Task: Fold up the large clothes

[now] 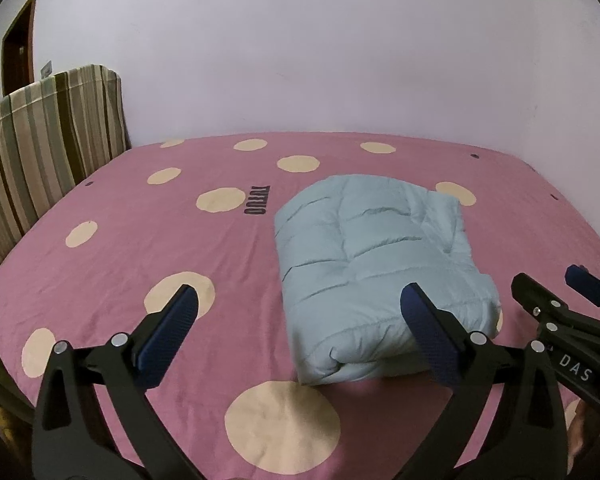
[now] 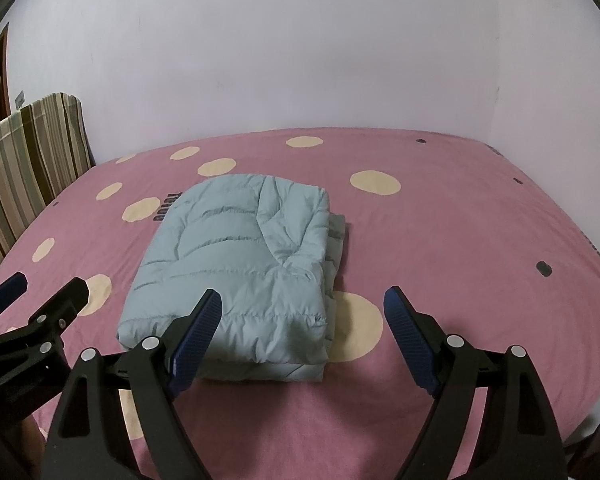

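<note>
A light blue padded jacket [image 1: 380, 268] lies folded into a thick rectangular bundle on a bed with a pink sheet [image 1: 120, 248] that has large cream dots. In the right wrist view the jacket [image 2: 236, 272] sits near the middle of the sheet [image 2: 480, 248], and at its right side some lower layers stick out a little from under the top layer. A short dark printed word on the sheet is just beside the left far corner of the bundle, partly covered by it in the right wrist view. The left gripper [image 1: 300, 304] hangs above the near part of the bed with its two blue-padded fingers spread wide apart and nothing between them; its right finger shows in front of the near edge of the jacket, but contact cannot be told. The right gripper [image 2: 302, 304] also has its fingers wide apart and holds nothing, and its left finger shows in front of the near edge of the jacket. Each gripper appears at the side of the other's view. A striped headboard cover [image 1: 40, 140] stands at the left of the bed, against a pale wall [image 1: 300, 60].
</note>
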Motion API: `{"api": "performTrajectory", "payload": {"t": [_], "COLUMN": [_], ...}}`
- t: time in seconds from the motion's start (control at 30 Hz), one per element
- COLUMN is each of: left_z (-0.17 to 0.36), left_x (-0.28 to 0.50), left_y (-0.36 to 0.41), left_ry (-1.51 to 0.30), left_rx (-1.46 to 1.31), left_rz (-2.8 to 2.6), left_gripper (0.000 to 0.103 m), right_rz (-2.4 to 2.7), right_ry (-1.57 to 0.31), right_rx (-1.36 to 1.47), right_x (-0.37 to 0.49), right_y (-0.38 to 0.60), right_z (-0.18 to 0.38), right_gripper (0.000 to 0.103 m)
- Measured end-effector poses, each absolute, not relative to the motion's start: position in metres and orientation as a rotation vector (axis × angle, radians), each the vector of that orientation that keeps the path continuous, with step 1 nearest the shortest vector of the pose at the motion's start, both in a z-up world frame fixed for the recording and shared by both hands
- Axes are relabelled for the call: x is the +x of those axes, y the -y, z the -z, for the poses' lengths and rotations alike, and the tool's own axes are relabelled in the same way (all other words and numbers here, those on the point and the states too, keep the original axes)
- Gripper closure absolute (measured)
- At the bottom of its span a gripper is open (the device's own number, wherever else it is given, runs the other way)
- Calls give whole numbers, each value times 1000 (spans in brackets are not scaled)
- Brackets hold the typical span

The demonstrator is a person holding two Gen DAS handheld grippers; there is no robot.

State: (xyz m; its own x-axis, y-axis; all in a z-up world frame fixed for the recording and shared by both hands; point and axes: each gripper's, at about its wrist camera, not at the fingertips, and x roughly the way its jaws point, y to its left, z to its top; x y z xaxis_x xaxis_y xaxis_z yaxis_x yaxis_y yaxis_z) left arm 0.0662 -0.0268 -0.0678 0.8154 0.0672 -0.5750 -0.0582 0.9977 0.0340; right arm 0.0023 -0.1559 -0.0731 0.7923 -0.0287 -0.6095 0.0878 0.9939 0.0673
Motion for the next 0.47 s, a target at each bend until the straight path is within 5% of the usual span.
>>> {"api": "performTrajectory", "payload": {"t": [0.47], "left_z": [94], "left_x": [97], "left_y": [-22], "left_ry": [-687], "left_rx": [-7], "left_rz": [-208], "left_gripper": [2], "right_rz": [114], "right_ry": [-653], "right_rx": [114], "right_x": [17], "right_y": [191], "right_z": [83], "right_gripper": [21]}}
